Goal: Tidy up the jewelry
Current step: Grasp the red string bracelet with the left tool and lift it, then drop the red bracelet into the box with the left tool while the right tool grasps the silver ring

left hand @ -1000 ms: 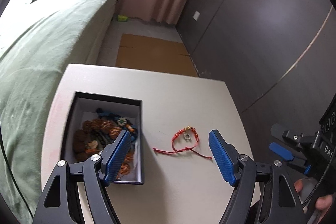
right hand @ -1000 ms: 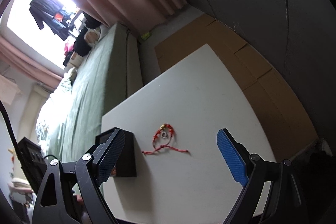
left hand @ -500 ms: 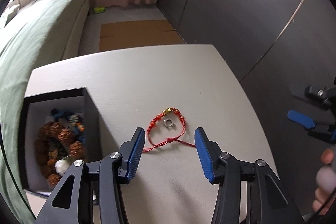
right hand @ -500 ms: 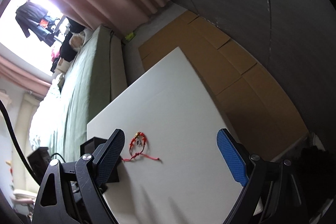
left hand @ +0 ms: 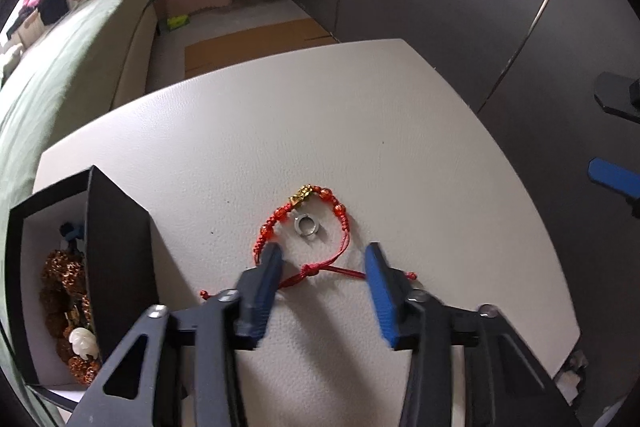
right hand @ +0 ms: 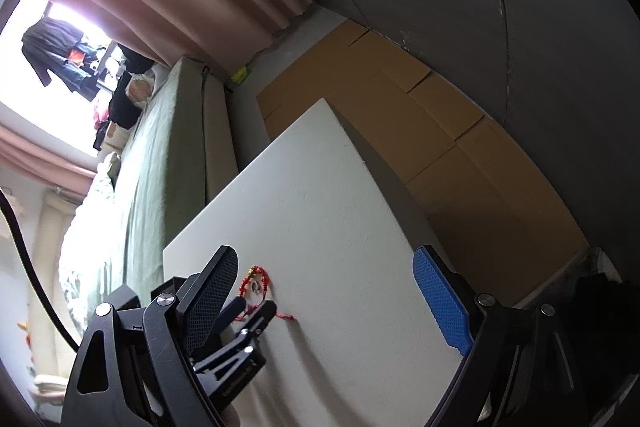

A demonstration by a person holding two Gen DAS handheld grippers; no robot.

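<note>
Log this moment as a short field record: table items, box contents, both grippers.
surface: white table
bracelet: red cord bracelet, flat on table, knot between left jaws
ring: silver ring, inside bracelet loop
box: black box, open, holding brown bead bracelets
left gripper: open, straddling bracelet's knot
right gripper: open, off to the right, holding nothing

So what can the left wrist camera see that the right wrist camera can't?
Only the left wrist view looks into the black box, showing brown bead bracelets inside. Only the right wrist view shows the bright window with clothes hanging. Both show the white table, the red bracelet lying on it, the silver ring inside its loop, and the left gripper open around the bracelet's knot. The right gripper is open too.
</note>
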